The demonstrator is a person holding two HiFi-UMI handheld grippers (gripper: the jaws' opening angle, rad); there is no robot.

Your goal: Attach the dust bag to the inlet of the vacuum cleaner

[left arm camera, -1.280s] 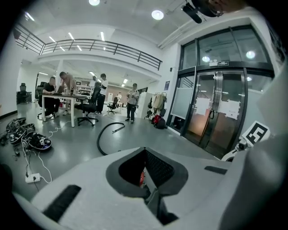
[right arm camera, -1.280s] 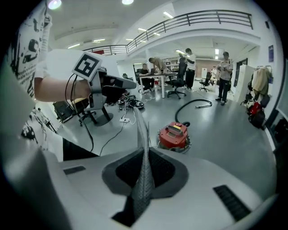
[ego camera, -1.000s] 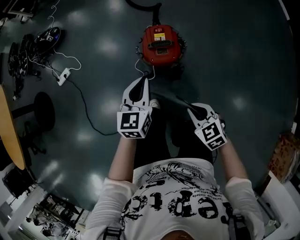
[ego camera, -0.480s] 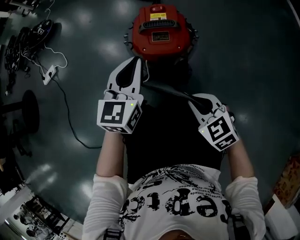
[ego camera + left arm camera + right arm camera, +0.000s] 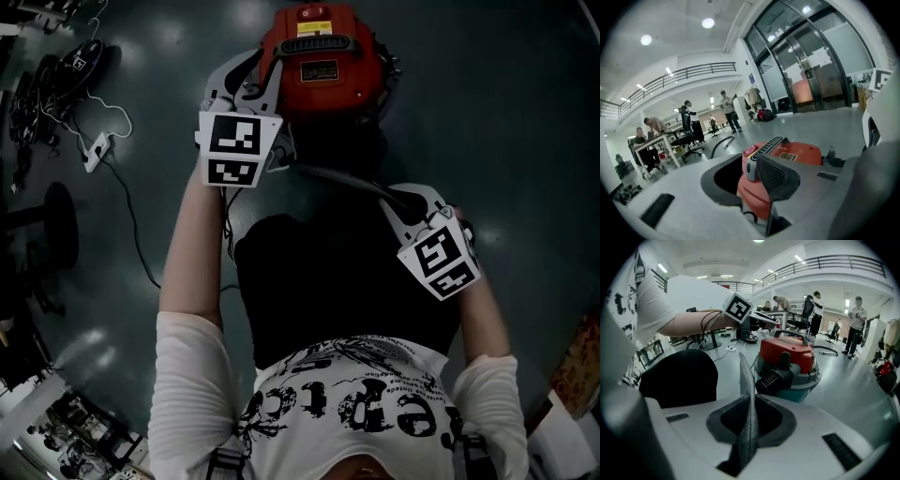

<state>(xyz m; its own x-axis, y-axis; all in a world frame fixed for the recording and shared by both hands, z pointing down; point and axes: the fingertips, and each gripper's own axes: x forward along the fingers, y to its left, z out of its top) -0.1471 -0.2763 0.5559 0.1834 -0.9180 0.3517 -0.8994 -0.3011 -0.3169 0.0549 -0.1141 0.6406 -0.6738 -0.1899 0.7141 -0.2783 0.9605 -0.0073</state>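
Note:
The red vacuum cleaner (image 5: 323,61) stands on the dark floor ahead of me; its black ribbed inlet (image 5: 774,378) faces my right gripper. The dust bag (image 5: 748,427) shows edge-on as a thin grey mesh sheet, and as a grey strip (image 5: 342,181) in the head view. My right gripper (image 5: 389,199) is shut on it, a little short of the vacuum. My left gripper (image 5: 246,81) is at the vacuum's left side, its jaws opening. No pad presses on anything, and the red body (image 5: 787,154) shows between and beyond them.
A white power strip (image 5: 97,148) with its cable and dark gear (image 5: 56,70) lie on the floor to the left, near a round stool base (image 5: 61,220). My knee (image 5: 679,376) is close on the right gripper's left. People and desks (image 5: 656,136) stand further off.
I have dropped lower, so the vacuum looms larger. My left gripper has moved forward to the vacuum's left side, rolled, and parted its jaws. The right gripper has sunk and keeps its grip.

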